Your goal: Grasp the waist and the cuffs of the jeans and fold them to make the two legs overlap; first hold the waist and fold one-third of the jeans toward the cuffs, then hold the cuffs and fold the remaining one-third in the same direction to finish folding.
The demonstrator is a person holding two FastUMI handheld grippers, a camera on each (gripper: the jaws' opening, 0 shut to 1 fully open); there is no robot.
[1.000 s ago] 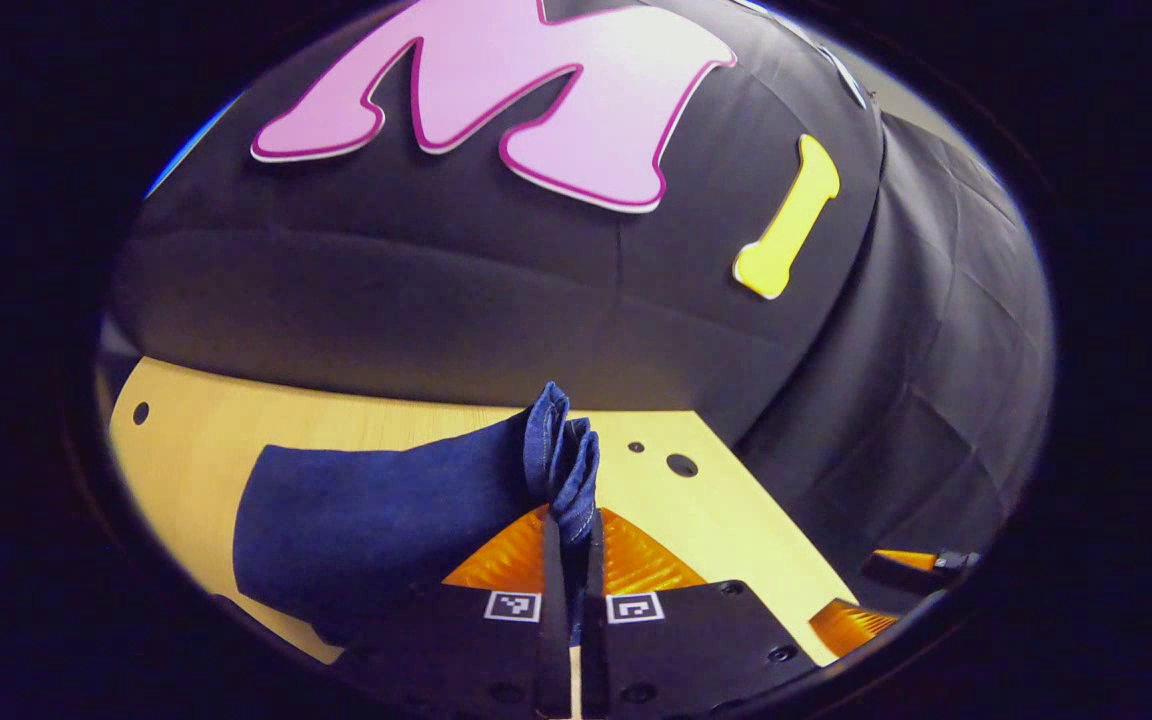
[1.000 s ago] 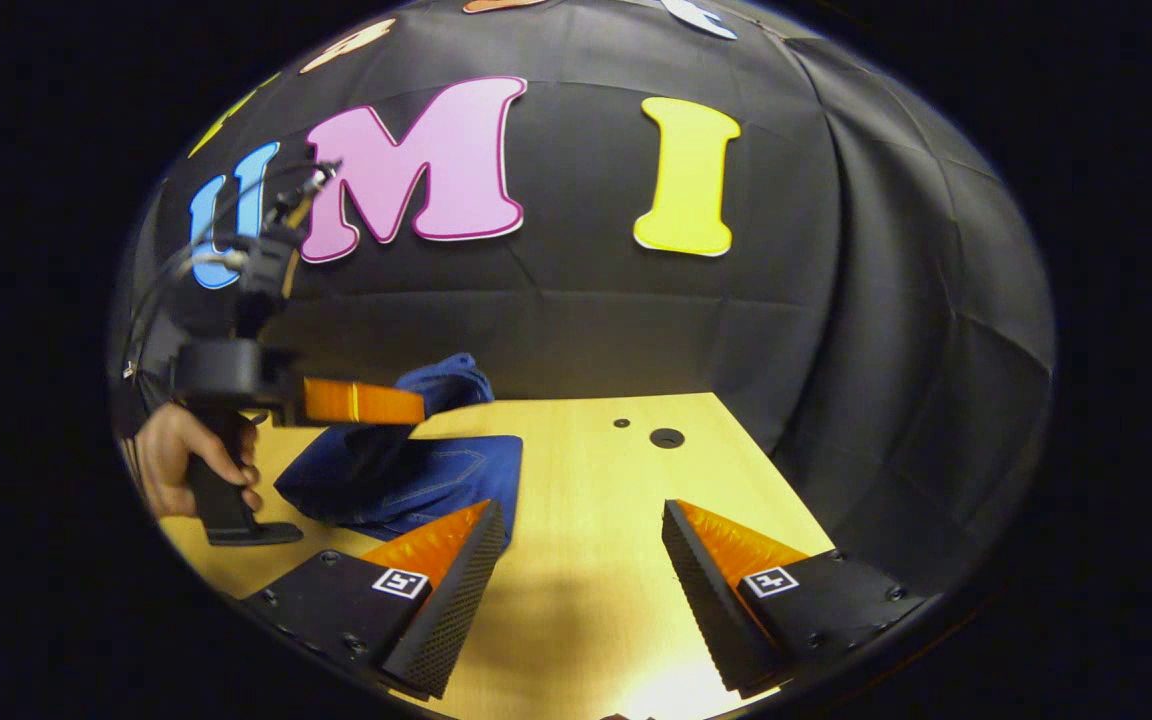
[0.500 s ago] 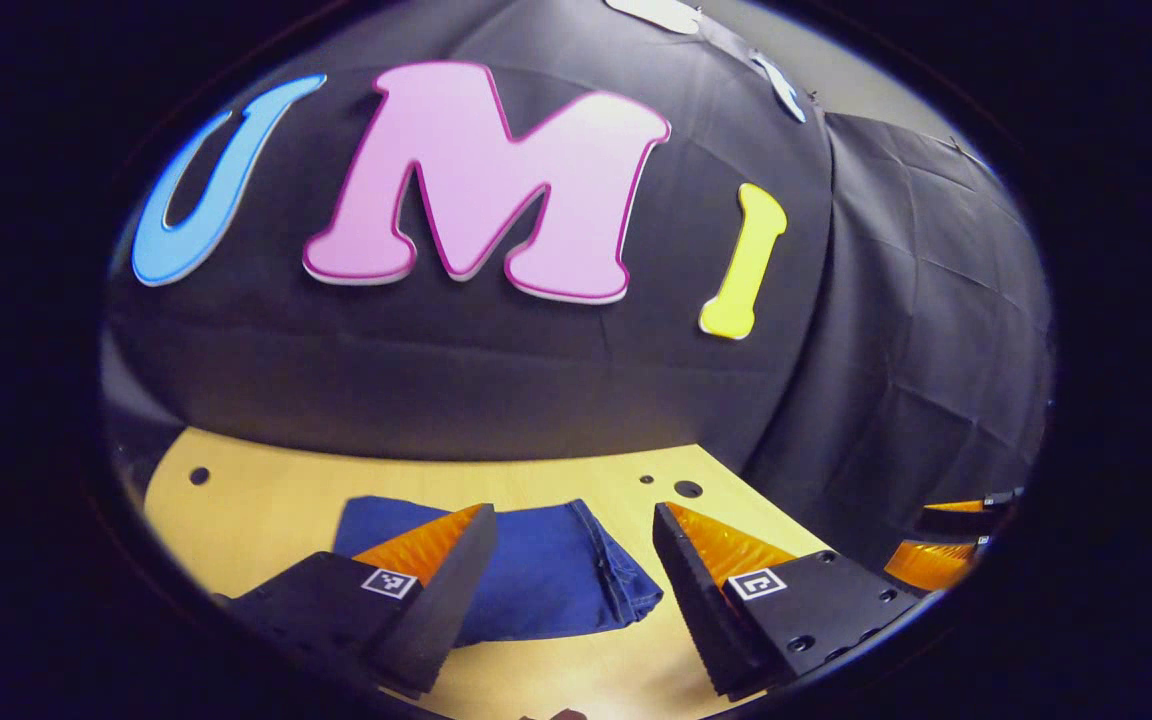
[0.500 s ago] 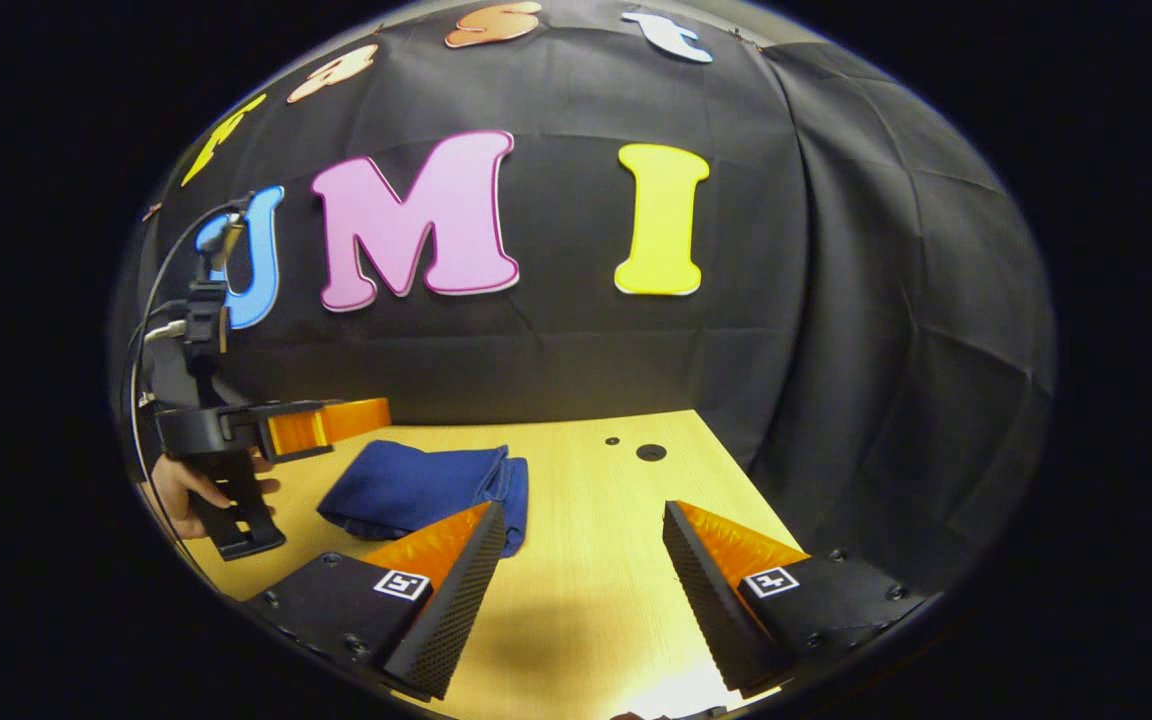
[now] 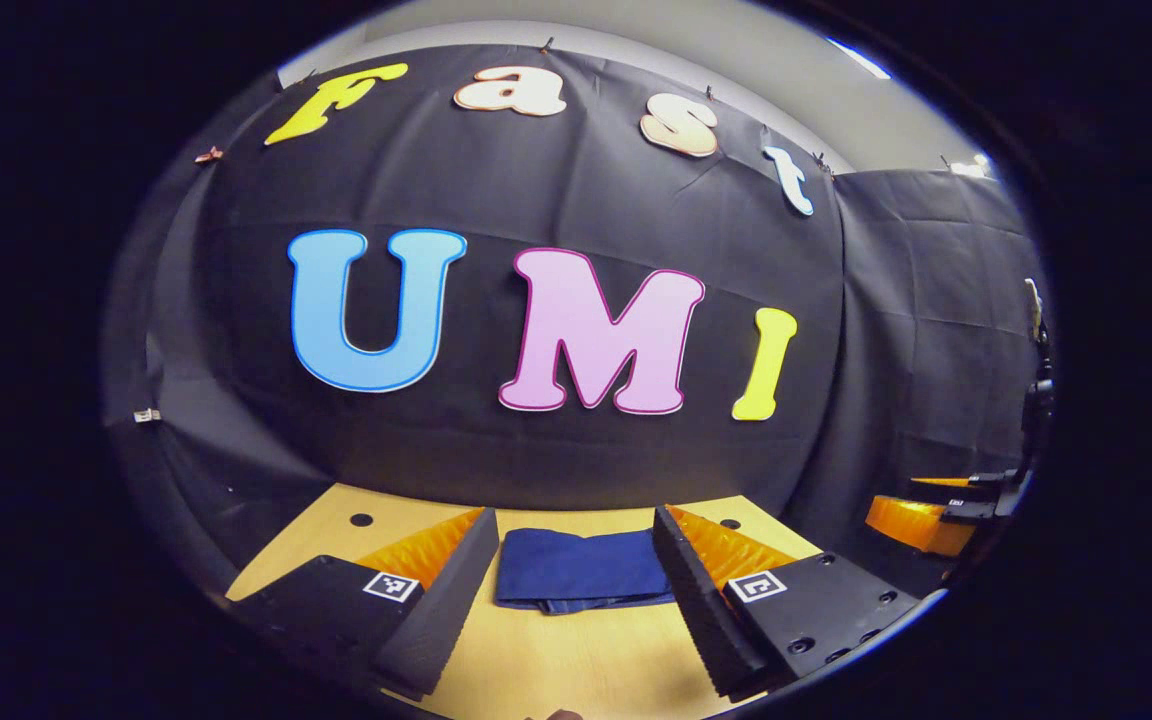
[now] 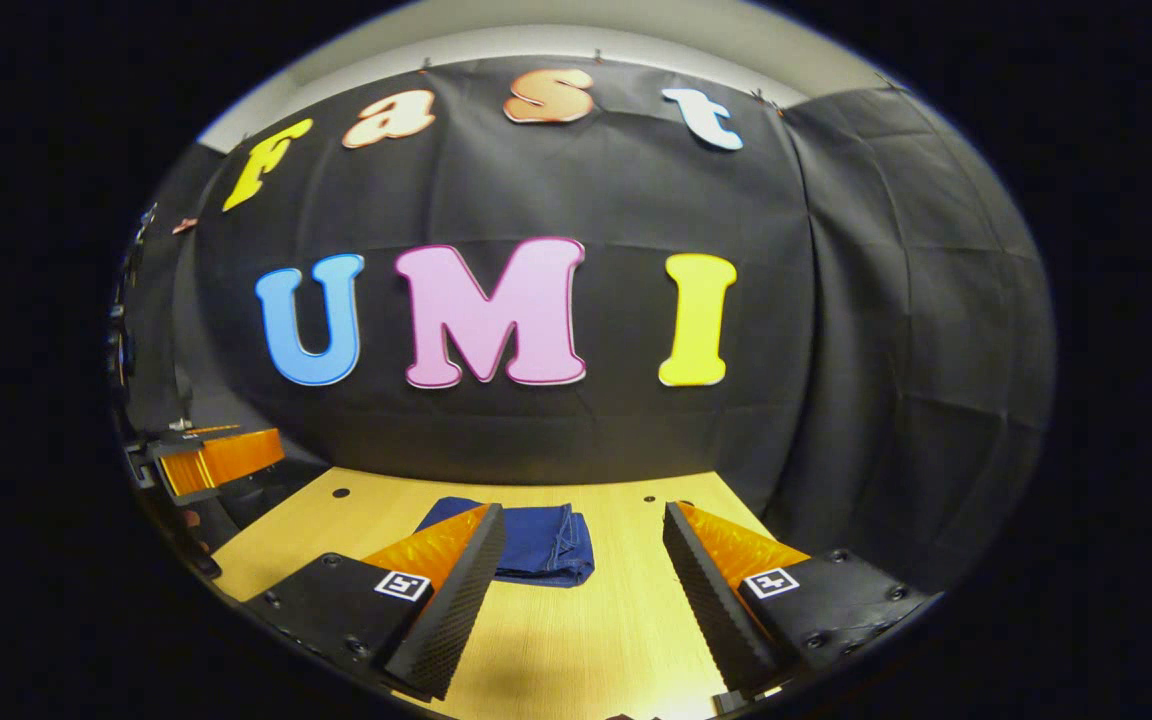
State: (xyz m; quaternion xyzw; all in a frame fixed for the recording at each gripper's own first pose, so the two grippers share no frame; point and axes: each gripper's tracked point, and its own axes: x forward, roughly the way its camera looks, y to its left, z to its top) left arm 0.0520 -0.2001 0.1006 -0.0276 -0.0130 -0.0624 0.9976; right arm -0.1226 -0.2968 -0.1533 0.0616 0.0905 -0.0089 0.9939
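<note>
The pale wooden worktop (image 5: 556, 660) carries the dark blue denim jeans (image 5: 581, 572), which lie as a compact flat bundle of stacked layers near its far edge, in front of the black cloth wall. By the look of it the folding is finished.

Denim of this kind should be soft but fairly heavy and thick. Stacked layers may slide apart if lifted by 1 ply, so a grasp would best pinch all plies at a folded edge or at the stitched hem side seen in the right gripper view (image 6: 566, 545).

The left hand-held gripper (image 5: 568, 575) hangs above the worktop with its 2 black-and-orange fingers spread wide, holding nothing. The right hand-held gripper (image 6: 581, 580) is likewise wide apart, empty, touching nothing.
</note>
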